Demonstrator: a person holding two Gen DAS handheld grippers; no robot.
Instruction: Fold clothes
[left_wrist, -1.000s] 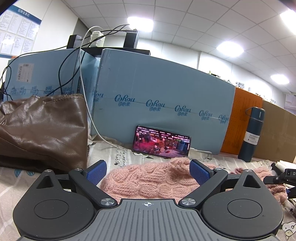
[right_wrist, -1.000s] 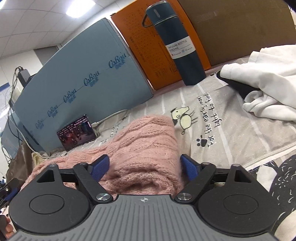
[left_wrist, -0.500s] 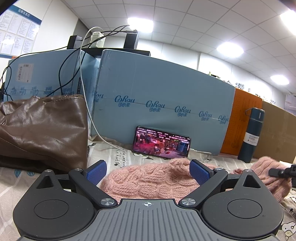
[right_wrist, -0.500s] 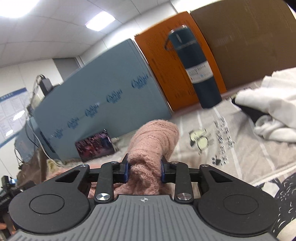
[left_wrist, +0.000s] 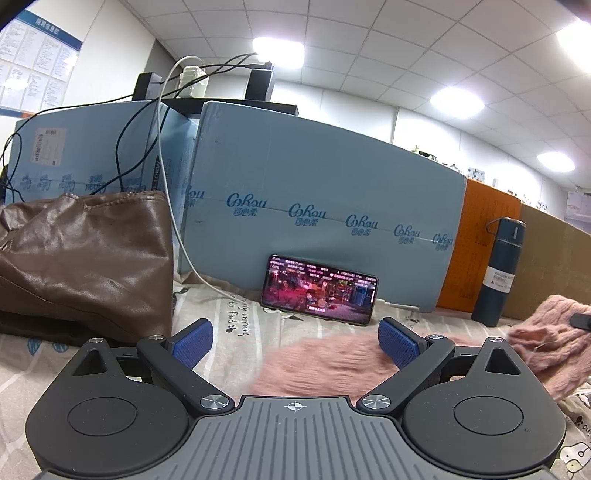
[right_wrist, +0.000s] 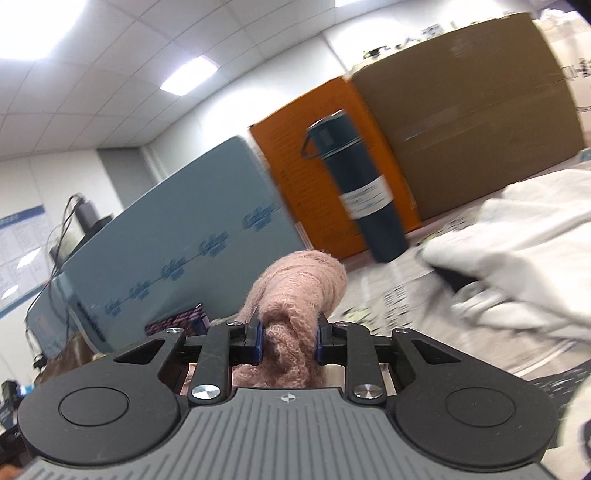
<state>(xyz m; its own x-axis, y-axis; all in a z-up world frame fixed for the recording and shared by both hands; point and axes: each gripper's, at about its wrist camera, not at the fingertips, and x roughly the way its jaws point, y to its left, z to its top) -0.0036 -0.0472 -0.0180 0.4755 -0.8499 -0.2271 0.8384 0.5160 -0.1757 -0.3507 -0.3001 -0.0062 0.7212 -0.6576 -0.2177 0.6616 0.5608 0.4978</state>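
Observation:
A pink knitted garment (left_wrist: 325, 365) lies blurred on the printed sheet (left_wrist: 236, 317), low between the fingers of my left gripper (left_wrist: 295, 338), which is open and not touching it. The garment's right end (left_wrist: 546, 343) is raised off the sheet. In the right wrist view my right gripper (right_wrist: 289, 338) has its jaws closing, and the blue pads (right_wrist: 258, 339) press on a bunched end of the pink knit (right_wrist: 299, 280), which sticks up past them. The part below the right gripper is hidden.
A brown leather bag (left_wrist: 85, 258) sits at the left, with a lit phone (left_wrist: 319, 290) leaning on blue foam boards (left_wrist: 332, 192) behind the garment. A dark flask (right_wrist: 365, 199) stands before an orange board (right_wrist: 295, 166) and a cardboard box (right_wrist: 461, 122). White clothing (right_wrist: 524, 236) lies right.
The right gripper's jaws closed on the end of the pink knit and lifted it, tilting upward. The knit slid toward the right in the left wrist view. The left gripper stayed put.

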